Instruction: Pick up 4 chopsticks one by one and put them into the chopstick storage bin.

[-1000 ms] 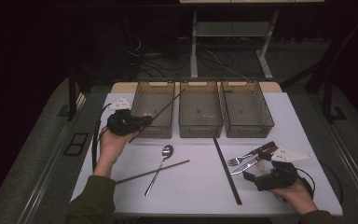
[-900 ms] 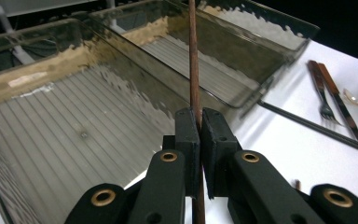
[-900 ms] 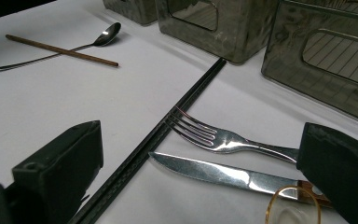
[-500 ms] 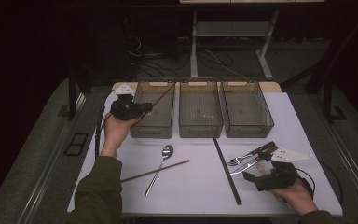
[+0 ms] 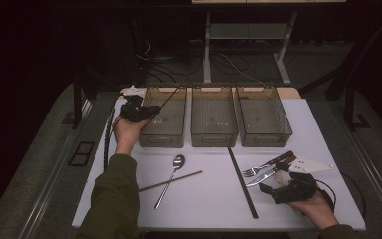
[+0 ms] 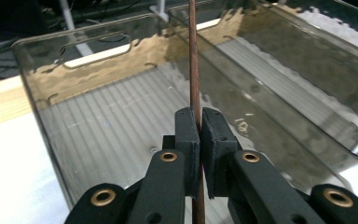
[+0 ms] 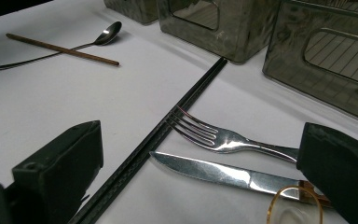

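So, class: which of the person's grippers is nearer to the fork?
Right. The right gripper sits just in front of the fork, jaws open; the left gripper is far off over the left bin.

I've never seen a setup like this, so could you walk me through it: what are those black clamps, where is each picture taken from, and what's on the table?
A person sits at a white table with a hand-held clamping tool in each hand. One camera looks down from above; a small camera rides on each tool. The left tool is shut on a brown chopstick, held over the leftmost of three clear bins. The right tool stands open, resting near a fork and a knife. A spoon, another brown chopstick and a black chopstick also lie on the table.
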`<state>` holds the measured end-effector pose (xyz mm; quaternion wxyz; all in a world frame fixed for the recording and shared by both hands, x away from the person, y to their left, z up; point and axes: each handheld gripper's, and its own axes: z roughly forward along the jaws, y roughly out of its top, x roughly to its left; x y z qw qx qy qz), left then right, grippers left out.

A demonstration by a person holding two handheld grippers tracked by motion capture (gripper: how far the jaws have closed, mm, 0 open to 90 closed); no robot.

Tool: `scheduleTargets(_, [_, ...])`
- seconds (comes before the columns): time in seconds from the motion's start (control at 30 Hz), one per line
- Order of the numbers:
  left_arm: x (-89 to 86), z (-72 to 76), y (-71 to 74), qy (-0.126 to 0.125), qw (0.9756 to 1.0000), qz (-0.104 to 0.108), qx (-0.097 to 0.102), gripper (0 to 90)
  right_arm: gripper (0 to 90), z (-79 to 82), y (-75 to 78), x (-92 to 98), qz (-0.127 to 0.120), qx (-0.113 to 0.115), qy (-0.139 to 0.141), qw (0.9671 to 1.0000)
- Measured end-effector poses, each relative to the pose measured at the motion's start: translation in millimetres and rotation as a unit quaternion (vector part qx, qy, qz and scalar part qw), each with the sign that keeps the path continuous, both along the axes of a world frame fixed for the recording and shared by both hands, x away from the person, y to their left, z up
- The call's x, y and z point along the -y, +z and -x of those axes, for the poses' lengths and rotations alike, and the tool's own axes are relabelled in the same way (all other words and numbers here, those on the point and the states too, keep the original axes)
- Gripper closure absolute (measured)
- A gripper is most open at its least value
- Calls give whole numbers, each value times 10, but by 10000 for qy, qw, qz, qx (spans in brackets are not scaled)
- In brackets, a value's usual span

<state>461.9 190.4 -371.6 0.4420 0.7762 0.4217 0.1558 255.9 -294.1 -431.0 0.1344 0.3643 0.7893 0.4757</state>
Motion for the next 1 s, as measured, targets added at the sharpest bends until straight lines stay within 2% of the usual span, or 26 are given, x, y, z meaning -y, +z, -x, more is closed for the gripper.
scheduleTargets(0.07, [-10, -32, -27, 113, 9999, -83, -99, 850, 5, -1, -1, 0, -3, -2, -1, 10000])
scheduleTargets(0.27, [-44, -74, -72, 346, 9989, -128, -280, 850, 5, 1, -1, -1, -6, 7, 4, 10000])
scheduleTargets(0.43, [-30, -76, -94, 402, 9984, -135, -372, 850, 5, 2, -2, -5, 8, 12, 14, 10000])
scheduleTargets(0.73, [33, -91, -140, 442, 9974, -273, -493, 836, 5, 3, -1, -3, 10, 15, 19, 10000])
scheduleTargets(0.87, [61, -93, -150, 403, 9976, -340, -438, 743, 6, 4, 0, -2, 3, 21, 16, 10000])
scheduleTargets(0.93, [73, -92, -148, 400, 9974, -451, -385, 700, 5, 4, 0, -2, 7, 22, 21, 10000])
scheduleTargets(1.0, [82, -87, -142, 368, 9979, -416, -339, 683, 5, 4, 0, -3, 7, 21, 23, 10000])
